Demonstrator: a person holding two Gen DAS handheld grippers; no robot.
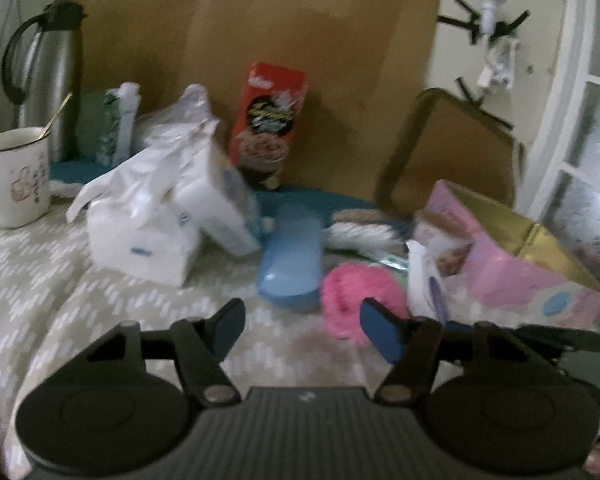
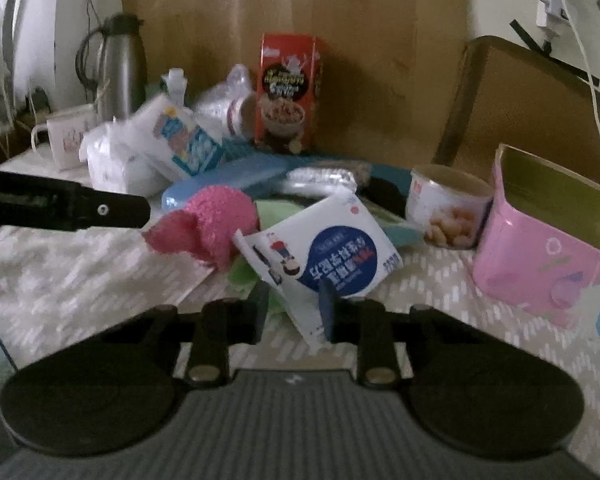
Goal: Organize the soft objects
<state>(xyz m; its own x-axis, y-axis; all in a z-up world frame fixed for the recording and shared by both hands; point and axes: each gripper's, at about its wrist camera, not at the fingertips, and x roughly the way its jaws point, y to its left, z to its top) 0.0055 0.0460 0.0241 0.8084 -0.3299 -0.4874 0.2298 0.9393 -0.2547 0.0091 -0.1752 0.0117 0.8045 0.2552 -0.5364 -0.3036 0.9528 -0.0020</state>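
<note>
A pink fluffy ball point(image 1: 356, 296) lies on the patterned cloth, just ahead of my left gripper point(image 1: 304, 330). That gripper stands open; its right finger point(image 1: 380, 332) is at the ball's near edge and the left finger is well apart from it. In the right wrist view the same pink ball point(image 2: 216, 224) sits beside one black finger point(image 2: 100, 208) of the left gripper. My right gripper point(image 2: 293, 310) is shut on the lower corner of a white and blue soft packet point(image 2: 328, 256), which stands tilted. A green cloth point(image 2: 276, 208) shows beneath the packet.
White tissue packs point(image 1: 140, 236), a blue case point(image 1: 290, 256) and a red cereal box point(image 1: 268, 120) crowd the middle. A pink box point(image 1: 512, 264) and a can point(image 2: 448, 208) stand at right, a mug point(image 1: 16, 176) and flask point(image 1: 44, 80) at left. A tray point(image 1: 448, 152) leans behind.
</note>
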